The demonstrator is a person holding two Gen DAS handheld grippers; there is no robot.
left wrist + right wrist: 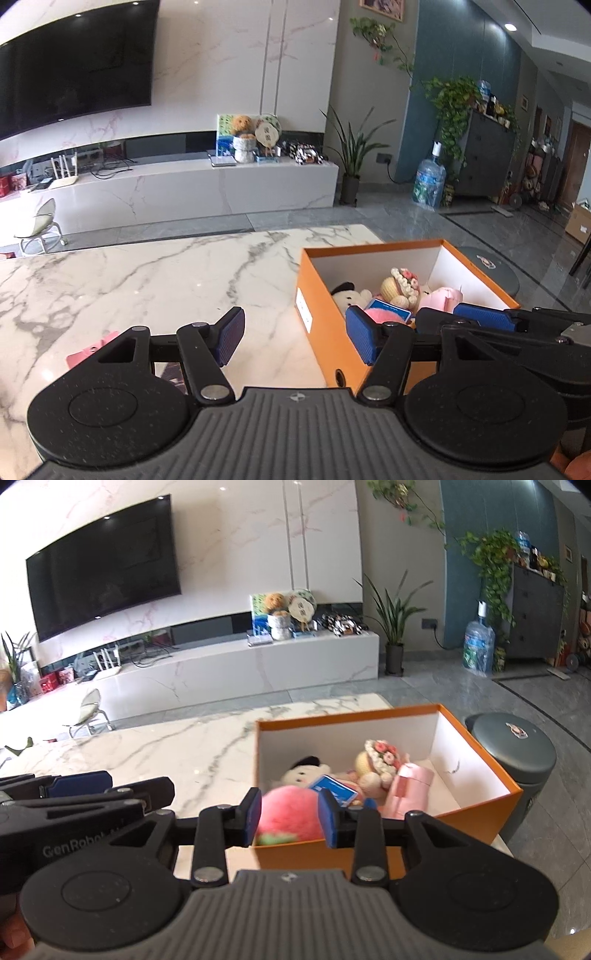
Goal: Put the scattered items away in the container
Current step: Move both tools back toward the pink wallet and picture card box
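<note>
Toys (325, 775) lie boxed beyond right tool (291, 821).

bright daylight, ceiling spotlights, fisheye-bent edges, perhaps slight motion blur

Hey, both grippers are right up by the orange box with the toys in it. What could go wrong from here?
1. The pink peach plush sits high against the near wall of the orange box, between the open pads of the right gripper; pulling back carelessly could drag it out.
2. The box stands near the edge of the marble table, beside a grey bin; a nudge might slide it off.
3. The left gripper is close beside the right one; they could knock together.
</note>
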